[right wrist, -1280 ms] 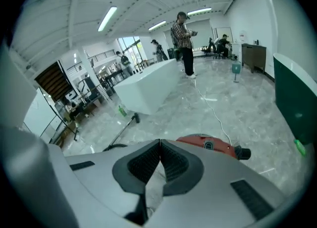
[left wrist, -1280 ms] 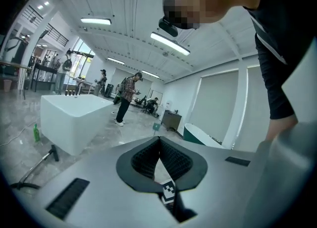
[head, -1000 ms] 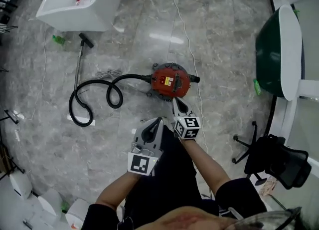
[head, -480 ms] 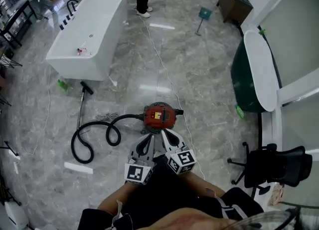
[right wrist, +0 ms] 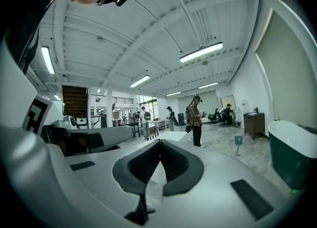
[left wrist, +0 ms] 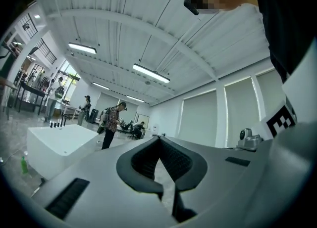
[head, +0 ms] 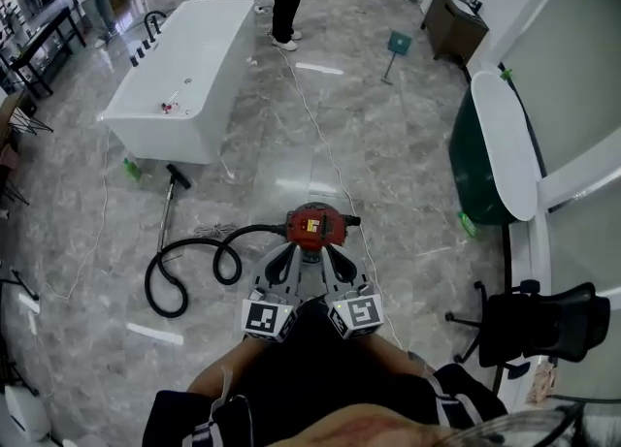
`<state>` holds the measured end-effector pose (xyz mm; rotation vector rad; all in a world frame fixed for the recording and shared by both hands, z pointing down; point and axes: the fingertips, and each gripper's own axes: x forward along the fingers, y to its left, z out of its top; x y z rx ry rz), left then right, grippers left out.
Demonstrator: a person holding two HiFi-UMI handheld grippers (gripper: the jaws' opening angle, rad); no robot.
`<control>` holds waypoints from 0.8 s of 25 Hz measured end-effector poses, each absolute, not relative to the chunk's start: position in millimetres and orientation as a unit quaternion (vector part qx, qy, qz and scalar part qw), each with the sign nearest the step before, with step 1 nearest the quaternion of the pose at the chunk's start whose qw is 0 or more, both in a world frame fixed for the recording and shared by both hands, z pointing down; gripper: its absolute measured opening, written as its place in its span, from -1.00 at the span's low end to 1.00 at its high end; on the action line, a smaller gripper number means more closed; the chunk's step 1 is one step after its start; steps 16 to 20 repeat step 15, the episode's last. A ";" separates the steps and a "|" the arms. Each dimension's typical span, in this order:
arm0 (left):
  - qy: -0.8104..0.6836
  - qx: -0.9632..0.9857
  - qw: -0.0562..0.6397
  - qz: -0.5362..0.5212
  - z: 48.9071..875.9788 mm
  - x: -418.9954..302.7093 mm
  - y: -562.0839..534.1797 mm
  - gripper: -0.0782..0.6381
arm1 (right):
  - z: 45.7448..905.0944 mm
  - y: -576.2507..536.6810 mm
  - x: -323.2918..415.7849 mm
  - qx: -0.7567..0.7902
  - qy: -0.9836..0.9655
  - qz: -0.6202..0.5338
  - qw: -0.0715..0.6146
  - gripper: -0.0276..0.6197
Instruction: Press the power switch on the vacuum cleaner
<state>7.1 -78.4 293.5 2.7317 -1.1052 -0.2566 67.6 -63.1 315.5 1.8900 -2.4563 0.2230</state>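
I see the red vacuum cleaner standing on the grey stone floor, just on the far side of my two tools. The left tool and right tool sit side by side at its near edge. Each has its jaws closed tip to tip with nothing between them. I cannot tell whether either touches it. The black hose loops away left, with a white bathtub farther off.

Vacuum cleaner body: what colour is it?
Red. The vacuum cleaner shows best in the head view.
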 end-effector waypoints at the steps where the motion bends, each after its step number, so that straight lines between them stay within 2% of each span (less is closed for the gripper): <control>1: -0.372 0.920 0.094 -0.086 290.8 6.2 -78.1 -0.73 | 312.3 -61.3 69.4 0.615 -0.786 0.059 0.020 -0.86; 9: -0.358 0.925 0.085 -0.091 275.9 -1.4 -70.8 -0.73 | 300.9 -56.7 77.6 0.644 -0.764 0.052 0.000 -0.86; 20: -0.354 0.928 0.085 -0.077 283.1 -6.4 -52.9 -0.73 | 298.7 -44.5 70.2 0.644 -0.764 0.043 0.009 -0.86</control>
